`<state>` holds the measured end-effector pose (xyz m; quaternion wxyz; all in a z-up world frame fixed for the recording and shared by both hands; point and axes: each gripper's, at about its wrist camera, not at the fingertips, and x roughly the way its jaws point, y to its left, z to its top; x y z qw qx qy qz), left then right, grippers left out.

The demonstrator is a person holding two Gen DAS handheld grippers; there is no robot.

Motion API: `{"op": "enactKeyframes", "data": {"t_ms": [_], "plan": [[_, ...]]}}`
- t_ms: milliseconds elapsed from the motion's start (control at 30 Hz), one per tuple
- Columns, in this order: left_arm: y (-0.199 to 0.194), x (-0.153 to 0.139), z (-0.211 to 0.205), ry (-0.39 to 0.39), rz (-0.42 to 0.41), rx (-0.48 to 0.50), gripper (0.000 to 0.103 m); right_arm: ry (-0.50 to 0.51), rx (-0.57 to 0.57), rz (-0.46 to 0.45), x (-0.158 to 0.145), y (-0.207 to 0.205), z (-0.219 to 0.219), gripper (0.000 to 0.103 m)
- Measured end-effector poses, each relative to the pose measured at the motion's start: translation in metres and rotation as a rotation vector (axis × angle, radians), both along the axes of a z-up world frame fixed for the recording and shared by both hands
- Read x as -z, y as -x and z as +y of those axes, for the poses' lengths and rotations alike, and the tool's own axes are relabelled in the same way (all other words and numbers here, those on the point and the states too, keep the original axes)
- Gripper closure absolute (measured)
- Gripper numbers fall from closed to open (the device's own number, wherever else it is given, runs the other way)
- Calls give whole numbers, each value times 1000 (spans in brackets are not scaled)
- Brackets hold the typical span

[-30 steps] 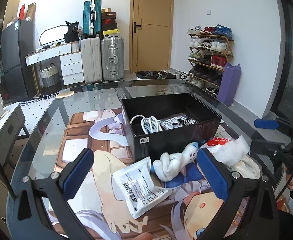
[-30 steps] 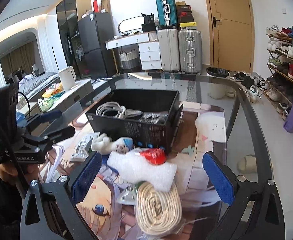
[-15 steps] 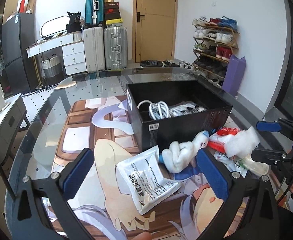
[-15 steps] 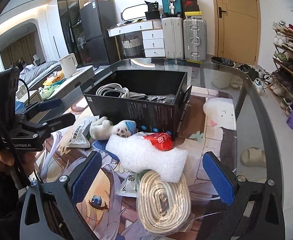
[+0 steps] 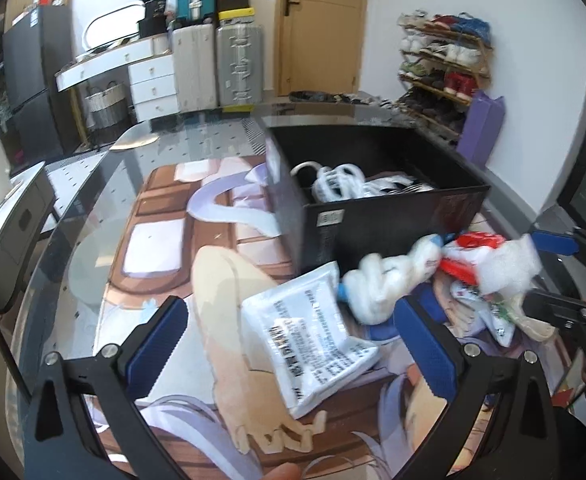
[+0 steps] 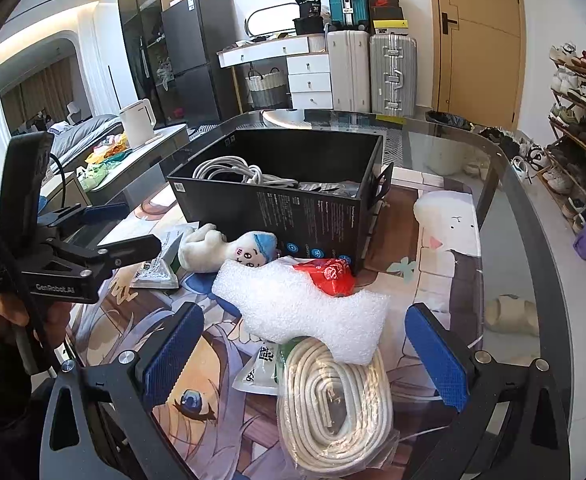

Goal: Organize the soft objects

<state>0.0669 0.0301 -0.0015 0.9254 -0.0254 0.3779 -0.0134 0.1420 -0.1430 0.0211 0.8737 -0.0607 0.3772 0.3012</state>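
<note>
A black box (image 6: 293,200) holding white cables stands on the printed mat; it shows as the black box (image 5: 373,200) in the left wrist view. In front of it lie a white plush doll (image 6: 229,250) with a blue cap, a white foam sheet (image 6: 305,312), a red packet (image 6: 331,276), a bagged coil of cream rope (image 6: 333,408) and a white printed pouch (image 5: 313,336). My left gripper (image 5: 289,348) is open, low over the pouch, with the plush doll (image 5: 389,280) just beyond. My right gripper (image 6: 303,348) is open above the foam and rope.
The glass table (image 6: 505,208) curves away at the right, with slippers on the floor under it. Suitcases (image 6: 373,68), a white dresser and a door stand behind. A shoe rack (image 5: 441,64) lines the right wall. A kettle (image 6: 137,122) sits on a side counter.
Both grippers have moved forward and lower toward the pile; the pouch and plush sit closer between the left fingers, the foam and rope closer to the right fingers. Nothing is grasped.
</note>
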Motion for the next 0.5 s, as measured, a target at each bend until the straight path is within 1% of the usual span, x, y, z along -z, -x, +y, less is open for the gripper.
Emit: {"op": "enactKeyframes", "data": {"t_ms": [100, 300, 500], "plan": [[-3, 3, 5, 21, 22, -15, 0, -1, 1, -3, 1, 0, -1, 1], [-8, 10, 12, 31, 62, -62, 0, 4, 8, 0, 1, -1, -2, 1], [-10, 15, 14, 36, 84, -71, 0, 9, 8, 0, 1, -1, -3, 1]]}}
